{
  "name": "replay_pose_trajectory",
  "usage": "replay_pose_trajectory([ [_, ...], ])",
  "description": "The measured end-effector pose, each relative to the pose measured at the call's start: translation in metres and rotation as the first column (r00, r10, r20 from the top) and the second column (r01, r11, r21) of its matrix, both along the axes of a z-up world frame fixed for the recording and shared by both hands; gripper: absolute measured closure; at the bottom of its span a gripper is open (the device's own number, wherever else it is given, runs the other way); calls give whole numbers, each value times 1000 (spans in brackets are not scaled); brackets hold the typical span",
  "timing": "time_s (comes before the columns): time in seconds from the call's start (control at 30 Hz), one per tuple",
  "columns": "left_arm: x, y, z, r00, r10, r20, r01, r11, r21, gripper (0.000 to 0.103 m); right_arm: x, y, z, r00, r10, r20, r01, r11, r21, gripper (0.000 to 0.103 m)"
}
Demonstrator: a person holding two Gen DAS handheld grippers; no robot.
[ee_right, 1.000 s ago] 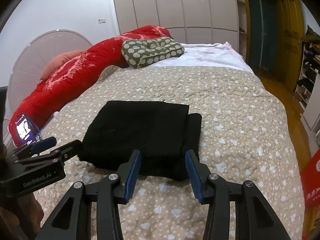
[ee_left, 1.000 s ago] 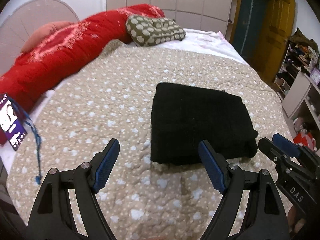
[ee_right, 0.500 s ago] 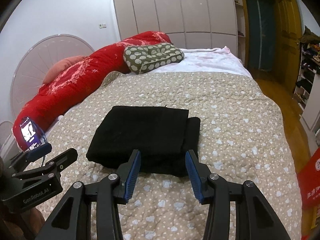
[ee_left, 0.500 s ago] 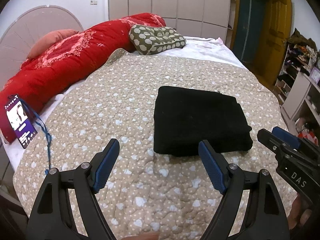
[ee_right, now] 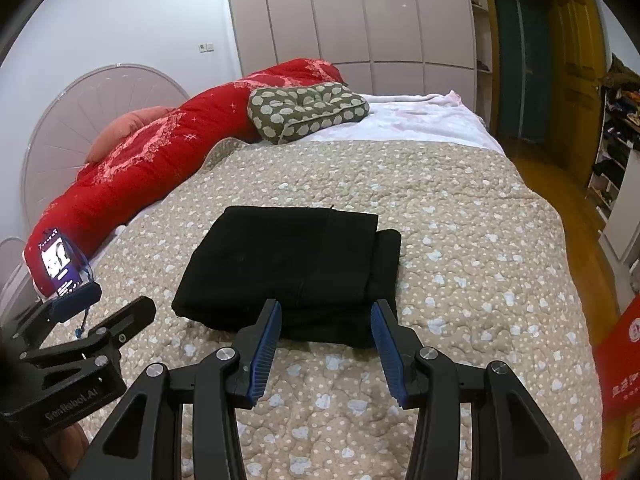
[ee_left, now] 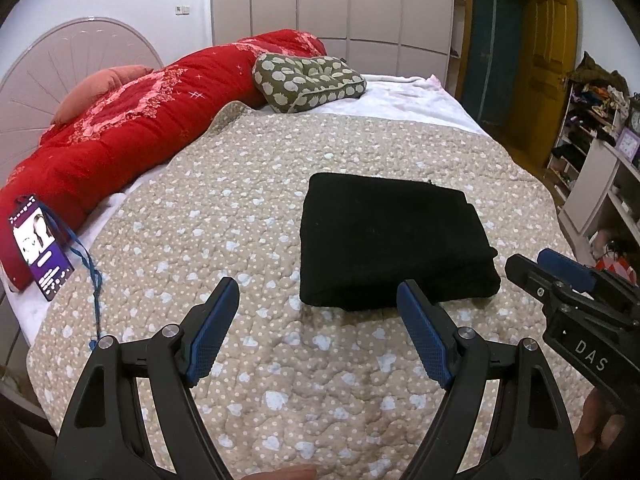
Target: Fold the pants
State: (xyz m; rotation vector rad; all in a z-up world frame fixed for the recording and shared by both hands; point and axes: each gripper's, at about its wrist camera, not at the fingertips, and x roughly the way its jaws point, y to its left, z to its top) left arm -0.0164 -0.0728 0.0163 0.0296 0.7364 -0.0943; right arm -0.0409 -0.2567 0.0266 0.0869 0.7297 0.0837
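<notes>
Pants [ee_left: 390, 240] lie as a compact black rectangle on the quilt [ee_left: 240, 208], toward its near right part, well short of the far edge where the white sheet begins; from the right wrist view the stack [ee_right: 292, 264] shows layered folds, with an under-layer sticking out along its right side; edges otherwise fairly square.

Judgement: folding looks essentially done; nothing is spread out, no leg trails loose; what could be left, at most, is squaring that offset right layer, or nothing at all.

My left tongs [ee_left: 316, 320] hang above the quilt near its front edge, jaws wide apart, nothing between them; tips stand apart from the pants, the right-hand tip just in front of the stack's near edge. My right tongs [ee_right: 326, 336] likewise spread, empty, tips just short of the stack's near edge; whether they touch cloth I cannot tell, it looks like not.

Writing: "DAS" in white on the body of the right tongs as seen from the left view; "GenRobot.AI" embossed on the left tongs' body [ee_right: 72, 396] in the right view. Purple card [ee_left: 40, 248] on a blue lanyard at the quilt's left edge, against the red duvet [ee_left: 120, 136]; it carries a picture and text too small to read. Red box [ee_right: 620, 368] at far right has pale print, unreadable.
</notes>
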Motion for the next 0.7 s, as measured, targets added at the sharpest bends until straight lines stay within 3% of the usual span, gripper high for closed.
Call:
replay_pose_trajectory([
  [0.7,5,-4,0,1000,-13,-9,13,1000,1,21,6,1,8,1000,9,-3,-9,1000,-11,58],
])
